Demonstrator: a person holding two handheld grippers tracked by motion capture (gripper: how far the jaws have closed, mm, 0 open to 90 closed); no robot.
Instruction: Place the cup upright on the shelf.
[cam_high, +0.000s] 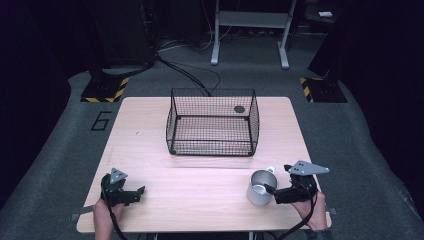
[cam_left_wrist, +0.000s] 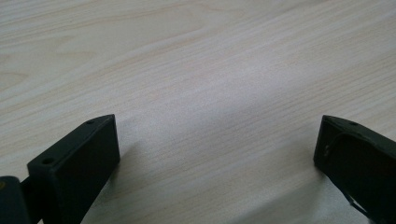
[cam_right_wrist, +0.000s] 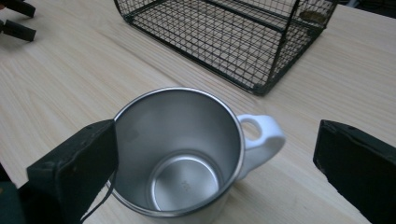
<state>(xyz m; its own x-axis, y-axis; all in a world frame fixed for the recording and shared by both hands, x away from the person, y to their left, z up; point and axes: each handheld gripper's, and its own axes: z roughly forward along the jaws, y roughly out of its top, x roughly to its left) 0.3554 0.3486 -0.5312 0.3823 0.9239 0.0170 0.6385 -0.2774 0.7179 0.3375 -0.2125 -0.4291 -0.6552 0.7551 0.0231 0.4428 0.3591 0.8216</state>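
**A:** ok so what's closest to the camera here?

**B:** The person's two hands at the near edge of the table. The left gripper sits near the front left corner, low over the bare wood. In the left gripper view its jaws are spread wide apart with nothing but wood grain between them, so that claw is released.

**A:** and the right one?

**B:** The right gripper is at the front right, pointing left toward the steel mug. In the right gripper view the jaws are wide apart too, released. One jaw is right up against the mug's rim on the side away from the handle, the other stands off well past the handle. So the mug sits between them, but it's not squeezed.

**A:** mug's upright?

**B:** Yep, standing on the table, open end up, empty, you can see the shiny bottom. Its white handle points away from the near jaw, toward the far right side of the table.

**A:** farther back?

**B:** A black wire basket toward the back middle of the table, well apart from the mug. There's a small dark round thing at its far right corner, can't tell what it is.
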